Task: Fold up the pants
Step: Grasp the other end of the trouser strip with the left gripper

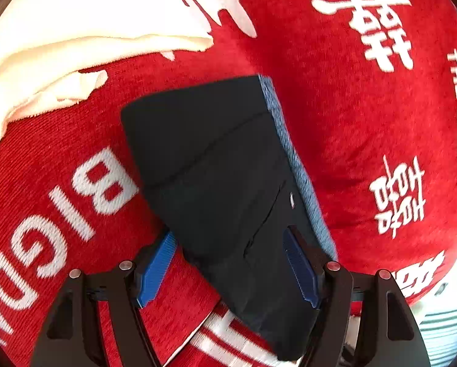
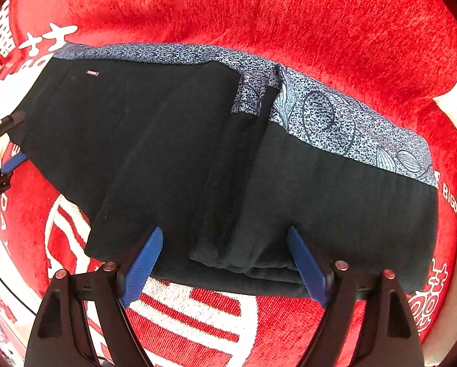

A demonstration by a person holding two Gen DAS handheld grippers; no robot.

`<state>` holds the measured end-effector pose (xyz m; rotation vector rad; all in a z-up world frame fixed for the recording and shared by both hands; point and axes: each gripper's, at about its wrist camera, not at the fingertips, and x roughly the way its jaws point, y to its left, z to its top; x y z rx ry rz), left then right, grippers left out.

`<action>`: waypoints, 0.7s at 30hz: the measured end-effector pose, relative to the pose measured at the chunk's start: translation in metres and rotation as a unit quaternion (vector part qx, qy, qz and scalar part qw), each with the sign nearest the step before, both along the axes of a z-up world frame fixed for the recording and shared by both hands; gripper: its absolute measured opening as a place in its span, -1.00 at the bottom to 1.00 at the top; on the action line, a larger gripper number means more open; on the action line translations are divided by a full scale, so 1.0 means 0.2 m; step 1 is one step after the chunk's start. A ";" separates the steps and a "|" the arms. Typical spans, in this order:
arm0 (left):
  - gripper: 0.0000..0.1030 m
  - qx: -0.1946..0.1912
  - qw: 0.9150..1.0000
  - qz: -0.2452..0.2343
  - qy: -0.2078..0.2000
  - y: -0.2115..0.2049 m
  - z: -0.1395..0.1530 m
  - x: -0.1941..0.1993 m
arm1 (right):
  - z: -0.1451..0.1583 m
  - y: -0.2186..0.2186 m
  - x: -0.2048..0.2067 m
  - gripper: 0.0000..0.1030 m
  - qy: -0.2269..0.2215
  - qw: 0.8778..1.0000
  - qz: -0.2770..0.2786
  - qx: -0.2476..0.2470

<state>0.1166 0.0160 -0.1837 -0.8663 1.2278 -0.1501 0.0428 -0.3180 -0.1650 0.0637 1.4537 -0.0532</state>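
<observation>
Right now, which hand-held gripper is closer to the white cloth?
Left. The left hand-held gripper sits at the pants' end, with the white cloth just beyond. The right hand-held gripper faces the pants' long edge, no cloth in view.

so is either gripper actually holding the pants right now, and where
Neither. The left gripper and right gripper are both open, jaws spread wide over the near edge of the folded black pants, not clamped on it.

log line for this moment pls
task: fold pants | pants: folded, on red blanket | left gripper: open, straddling pants end | right gripper: open, at near edge | cream cloth: beside
</observation>
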 end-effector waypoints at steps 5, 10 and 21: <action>0.42 -0.015 1.000 0.008 -0.018 0.00 0.02 0.06 | 0.00 0.01 -0.01 0.68 -0.001 1.000 -0.002 -0.001; 0.42 -0.005 1.000 0.010 -0.009 -0.03 0.00 0.12 | -0.01 0.02 -0.01 0.68 -0.002 1.000 -0.006 -0.003; -0.44 0.137 0.990 -0.025 0.020 -0.14 0.06 0.17 | 0.03 0.00 -0.01 0.68 0.001 1.000 -0.009 0.004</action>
